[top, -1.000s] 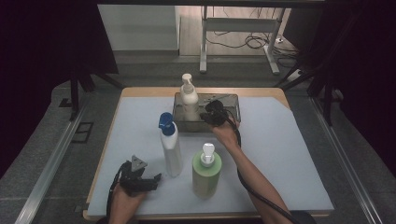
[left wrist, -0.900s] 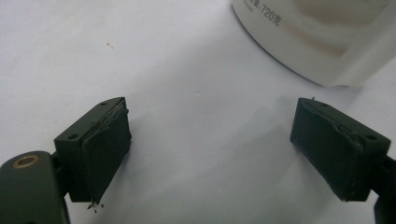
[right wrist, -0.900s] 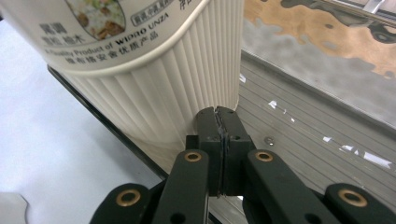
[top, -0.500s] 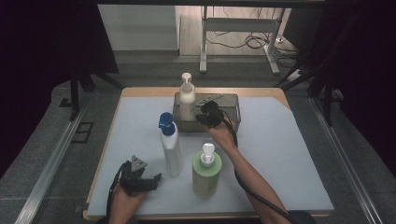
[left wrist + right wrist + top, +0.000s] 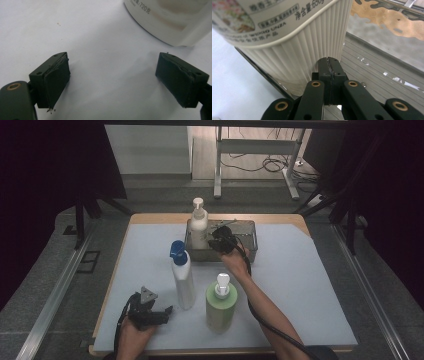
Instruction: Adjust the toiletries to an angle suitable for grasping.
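A grey mat (image 5: 310,285) is spread over the table, and at its far side a metal tray (image 5: 246,229) is placed, in which a cream pump bottle (image 5: 199,227) stands at the left end; on its ribbed body the print "650g" can be read in the right gripper view, the rest of the label being cut off. The right gripper (image 5: 223,241) is held just beside this bottle with the jaws pressed together on nothing. Nearer, a green pump bottle (image 5: 221,304) and a white bottle with a blue cap (image 5: 182,274), marked "720", are seen, and the left gripper (image 5: 161,314) is rested beside the latter with the jaws wide apart and empty.
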Motion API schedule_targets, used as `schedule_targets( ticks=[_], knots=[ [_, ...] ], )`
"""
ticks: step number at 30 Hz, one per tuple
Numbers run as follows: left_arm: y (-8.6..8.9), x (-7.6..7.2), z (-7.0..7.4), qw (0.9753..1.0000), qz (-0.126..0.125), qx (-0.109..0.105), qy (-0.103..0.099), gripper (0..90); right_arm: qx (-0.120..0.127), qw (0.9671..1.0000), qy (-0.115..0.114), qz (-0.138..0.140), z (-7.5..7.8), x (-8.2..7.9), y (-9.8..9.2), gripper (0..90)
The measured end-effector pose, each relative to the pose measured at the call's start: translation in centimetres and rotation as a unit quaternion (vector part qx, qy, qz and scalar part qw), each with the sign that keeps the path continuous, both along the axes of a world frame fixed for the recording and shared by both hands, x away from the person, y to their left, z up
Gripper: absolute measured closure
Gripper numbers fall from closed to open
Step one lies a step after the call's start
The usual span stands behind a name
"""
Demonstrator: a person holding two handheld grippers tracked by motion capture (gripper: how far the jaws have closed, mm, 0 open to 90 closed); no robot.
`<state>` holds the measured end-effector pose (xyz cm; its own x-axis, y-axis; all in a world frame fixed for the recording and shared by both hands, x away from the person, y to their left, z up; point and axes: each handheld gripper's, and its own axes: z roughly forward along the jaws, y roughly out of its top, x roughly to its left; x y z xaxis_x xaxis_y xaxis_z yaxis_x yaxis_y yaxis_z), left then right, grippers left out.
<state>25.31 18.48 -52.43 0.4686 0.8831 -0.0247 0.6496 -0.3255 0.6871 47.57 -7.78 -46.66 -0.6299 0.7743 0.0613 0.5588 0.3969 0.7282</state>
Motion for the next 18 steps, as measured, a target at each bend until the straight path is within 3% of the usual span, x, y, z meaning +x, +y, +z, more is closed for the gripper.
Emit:
schedule_targets(
  ticks=[18],
  knots=[
    [0.0, 0.0, 0.0, 1.0000, 0.000, 0.000, 0.000, 12.3, 0.006, 0.9999, 0.008, 0.009, -0.4, -0.1, 1.0, 89.7]
  ],
)
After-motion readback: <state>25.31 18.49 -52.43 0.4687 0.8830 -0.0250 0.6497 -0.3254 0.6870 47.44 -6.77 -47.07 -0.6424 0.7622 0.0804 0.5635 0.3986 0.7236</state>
